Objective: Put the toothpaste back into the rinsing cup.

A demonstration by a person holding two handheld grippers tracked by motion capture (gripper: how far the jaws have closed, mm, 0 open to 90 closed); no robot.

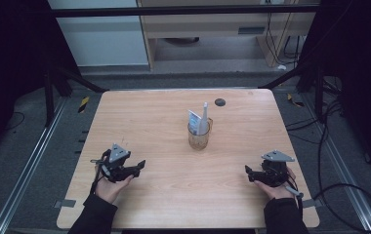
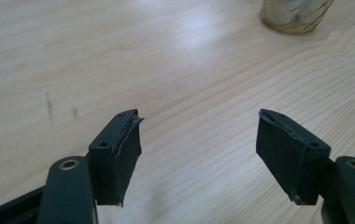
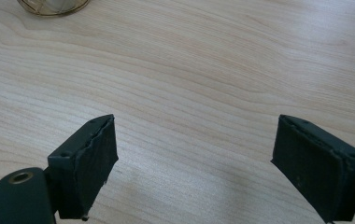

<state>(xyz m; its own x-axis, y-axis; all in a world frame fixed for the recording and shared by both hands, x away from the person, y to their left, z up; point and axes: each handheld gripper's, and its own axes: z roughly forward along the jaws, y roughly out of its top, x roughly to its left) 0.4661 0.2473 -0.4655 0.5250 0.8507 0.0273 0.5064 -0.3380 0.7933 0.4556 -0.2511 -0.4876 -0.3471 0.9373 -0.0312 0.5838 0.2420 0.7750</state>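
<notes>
Glass is the worry: the clear amber-tinted glass mug (image 1: 198, 136), mid-desk, well apart from both grippers, looks hard, slick and breakable. The white toothbrush (image 1: 204, 117) and blue-white tube (image 1: 194, 119) standing in it look light; pinch their upper ends. Left gripper (image 1: 142, 164) and right gripper (image 1: 247, 169) rest with jaws apart, empty.

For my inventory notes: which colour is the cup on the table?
Amber-tinted clear glass cup; the high view shows it best.
</notes>
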